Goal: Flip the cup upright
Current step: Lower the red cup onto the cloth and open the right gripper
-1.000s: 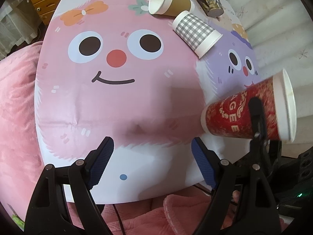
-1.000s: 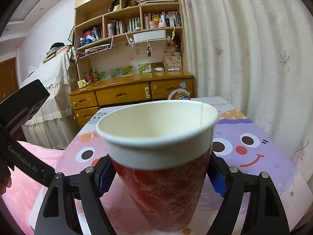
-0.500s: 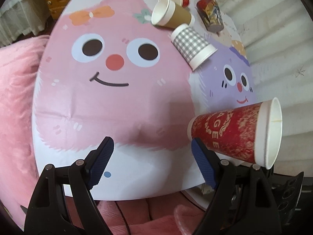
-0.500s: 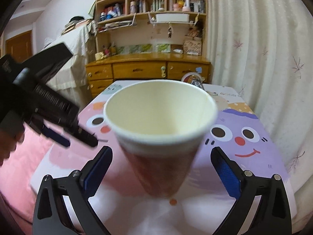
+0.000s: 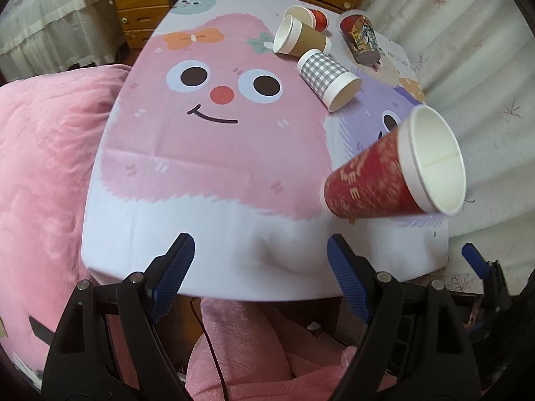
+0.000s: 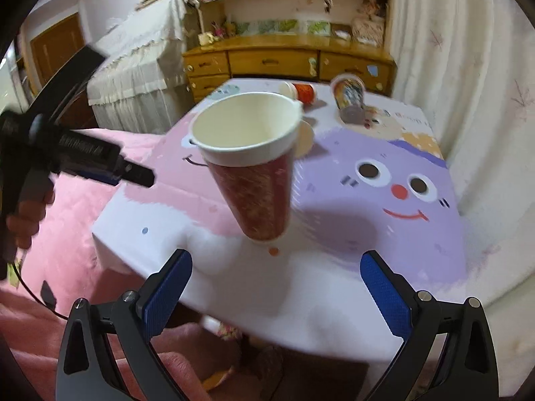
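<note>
A red paper cup (image 6: 254, 167) with a white rim stands upright near the table's front edge, mouth up, and it also shows in the left wrist view (image 5: 394, 170). My right gripper (image 6: 276, 287) is open and empty, back from the cup and clear of it. My left gripper (image 5: 259, 274) is open and empty over the front edge of the table, left of the cup. The left gripper's body (image 6: 77, 153) shows at the left of the right wrist view.
A checked cup (image 5: 326, 75), a brown cup (image 5: 301, 38), a small red cup (image 5: 316, 18) and a dark printed cup (image 5: 361, 38) lie on their sides at the far end of the cartoon tablecloth (image 5: 214, 153). Pink bedding (image 5: 43, 173) lies left; curtains hang right.
My right gripper opened, let go of the red cup and drew back from it. The cup now stands on the table. My left gripper also pulled back and up.
</note>
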A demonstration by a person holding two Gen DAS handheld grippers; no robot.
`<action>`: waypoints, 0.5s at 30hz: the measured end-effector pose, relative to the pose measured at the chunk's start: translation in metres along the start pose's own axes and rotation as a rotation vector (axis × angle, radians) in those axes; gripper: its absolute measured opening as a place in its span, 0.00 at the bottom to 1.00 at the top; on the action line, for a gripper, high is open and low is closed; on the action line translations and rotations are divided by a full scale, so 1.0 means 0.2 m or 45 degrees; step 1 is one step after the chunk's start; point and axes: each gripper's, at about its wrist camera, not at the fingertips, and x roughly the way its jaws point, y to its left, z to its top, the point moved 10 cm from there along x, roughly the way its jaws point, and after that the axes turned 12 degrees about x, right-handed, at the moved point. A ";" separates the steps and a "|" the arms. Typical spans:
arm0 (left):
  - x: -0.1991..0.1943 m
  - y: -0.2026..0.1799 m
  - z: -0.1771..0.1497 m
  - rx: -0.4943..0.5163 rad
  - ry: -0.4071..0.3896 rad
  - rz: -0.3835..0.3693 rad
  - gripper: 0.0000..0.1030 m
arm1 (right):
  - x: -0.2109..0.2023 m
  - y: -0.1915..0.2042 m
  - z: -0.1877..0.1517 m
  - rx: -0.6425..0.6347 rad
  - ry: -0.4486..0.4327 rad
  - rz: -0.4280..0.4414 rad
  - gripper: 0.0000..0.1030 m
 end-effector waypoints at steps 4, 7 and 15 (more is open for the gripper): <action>-0.06 -0.05 -0.06 -0.010 -0.019 0.049 0.77 | -0.06 -0.15 -0.02 0.128 0.194 -0.080 0.99; -0.12 -0.10 -0.08 0.003 -0.045 0.055 0.77 | -0.11 -0.29 -0.05 0.318 0.296 -0.099 0.99; -0.25 -0.17 -0.09 0.048 -0.060 0.090 0.77 | -0.25 -0.46 -0.10 0.590 0.453 -0.121 0.99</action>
